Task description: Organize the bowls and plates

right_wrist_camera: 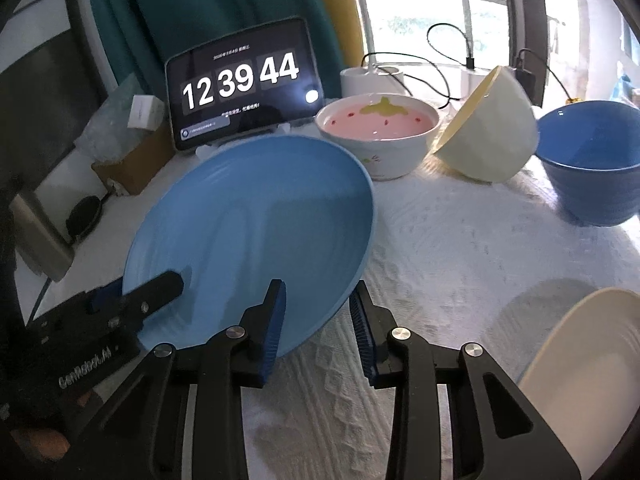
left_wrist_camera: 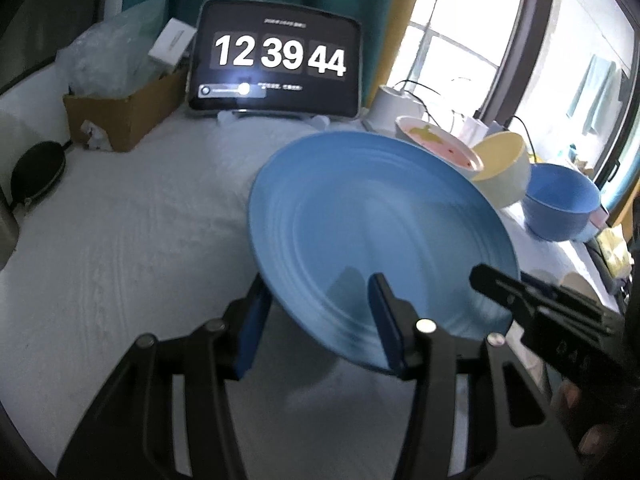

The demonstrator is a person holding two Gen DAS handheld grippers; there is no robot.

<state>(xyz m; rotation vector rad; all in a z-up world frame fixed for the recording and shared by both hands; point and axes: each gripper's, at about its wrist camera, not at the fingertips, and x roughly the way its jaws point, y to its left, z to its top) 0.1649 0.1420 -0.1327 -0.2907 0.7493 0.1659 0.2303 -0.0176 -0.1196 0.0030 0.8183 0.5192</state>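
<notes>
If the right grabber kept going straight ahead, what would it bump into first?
Probably the blue plate: its tilted rim already sits between the right gripper's closing fingers. Farther along stands the pink strawberry bowl, though depth is hard to judge.

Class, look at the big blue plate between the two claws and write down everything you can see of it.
The blue plate is round, plain sky blue, with faint ridged rings and a matte, plastic-like look. It is empty and tilted, its far edge raised off the white textured cloth. The left claw and the right claw each straddle its near rim, one finger above, one below. Behind it stand the pink bowl and the clock screen.
</notes>
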